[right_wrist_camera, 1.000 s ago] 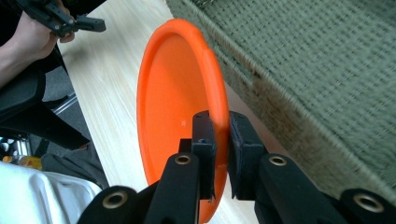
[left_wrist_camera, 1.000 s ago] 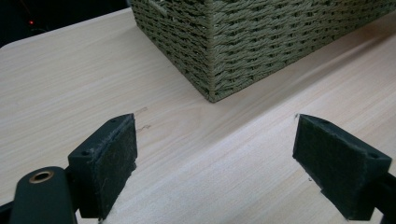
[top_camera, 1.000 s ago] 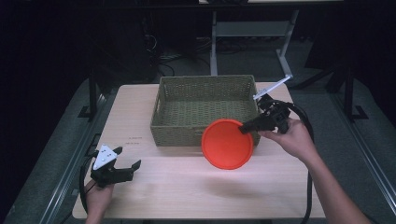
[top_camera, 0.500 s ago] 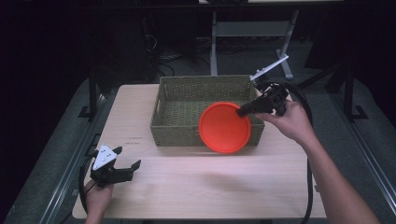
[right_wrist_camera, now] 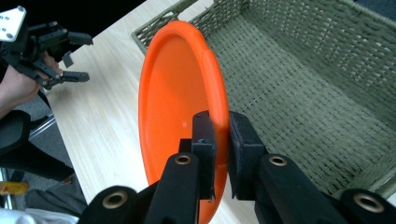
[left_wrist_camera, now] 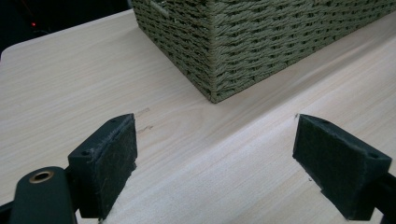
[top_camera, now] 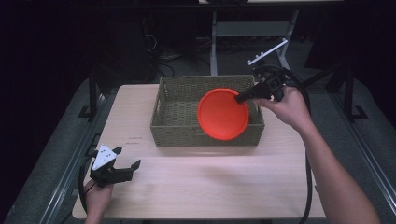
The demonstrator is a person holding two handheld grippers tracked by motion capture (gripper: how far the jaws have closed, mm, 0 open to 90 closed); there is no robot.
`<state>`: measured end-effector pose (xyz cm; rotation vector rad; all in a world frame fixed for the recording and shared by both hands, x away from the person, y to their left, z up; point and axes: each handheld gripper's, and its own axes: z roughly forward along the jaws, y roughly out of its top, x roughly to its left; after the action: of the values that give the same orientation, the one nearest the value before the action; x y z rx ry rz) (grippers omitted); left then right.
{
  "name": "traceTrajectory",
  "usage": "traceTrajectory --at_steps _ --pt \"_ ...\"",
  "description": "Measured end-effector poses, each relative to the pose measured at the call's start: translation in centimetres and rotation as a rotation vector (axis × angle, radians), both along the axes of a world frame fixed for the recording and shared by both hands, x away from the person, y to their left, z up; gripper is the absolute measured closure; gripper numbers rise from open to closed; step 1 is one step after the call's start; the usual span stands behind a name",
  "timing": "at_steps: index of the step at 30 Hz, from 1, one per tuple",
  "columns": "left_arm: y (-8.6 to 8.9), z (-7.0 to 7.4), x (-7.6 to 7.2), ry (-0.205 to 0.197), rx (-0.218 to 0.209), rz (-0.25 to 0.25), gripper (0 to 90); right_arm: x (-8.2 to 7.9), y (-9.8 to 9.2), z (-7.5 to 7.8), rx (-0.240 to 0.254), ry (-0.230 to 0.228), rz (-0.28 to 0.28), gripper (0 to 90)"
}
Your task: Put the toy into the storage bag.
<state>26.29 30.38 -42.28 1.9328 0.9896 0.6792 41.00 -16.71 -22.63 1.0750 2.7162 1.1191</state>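
Note:
An orange plate (top_camera: 223, 114) hangs tilted on edge above the front right part of a woven green basket (top_camera: 180, 133). My right gripper (top_camera: 243, 97) is shut on the plate's rim at its upper right. In the right gripper view the two black pads (right_wrist_camera: 205, 140) pinch the plate (right_wrist_camera: 175, 93) over the basket's (right_wrist_camera: 299, 84) woven floor. My left gripper (top_camera: 127, 158) rests low at the table's front left corner, open with nothing between its jaws. In the left gripper view its pads (left_wrist_camera: 109, 158) stand wide apart over bare wood, facing a corner of the basket (left_wrist_camera: 233, 46).
The light wooden table (top_camera: 210, 186) has bare wood in front of the basket and to its left. A metal stand (top_camera: 268, 49) rises behind the table's far edge. Black cables (top_camera: 306, 186) trail from the right gripper along the table's right side.
My right gripper has lifted the orange plate up and away from the table, from in front of the basket to above its front right part. The left gripper has stayed put.

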Motion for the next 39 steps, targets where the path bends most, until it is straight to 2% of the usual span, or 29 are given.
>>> traceTrajectory --at_steps 8,19,31,39 --pt "0.1 0.0 0.0 0.0 0.005 -0.001 13.0 1.6 0.5 0.7 0.0 -0.003 -0.027 81.9" --pt "0.1 0.1 0.0 0.003 0.003 -0.001 13.0 3.9 1.0 0.9 -0.002 0.006 -0.066 81.9" --pt "0.1 0.1 0.0 -0.001 0.001 -0.004 13.0 6.5 0.8 -0.1 -0.009 0.027 -0.137 81.8" --pt "0.1 0.1 -0.1 -0.001 0.0 -0.006 13.0 8.0 0.6 -1.4 -0.006 0.042 -0.179 81.8"
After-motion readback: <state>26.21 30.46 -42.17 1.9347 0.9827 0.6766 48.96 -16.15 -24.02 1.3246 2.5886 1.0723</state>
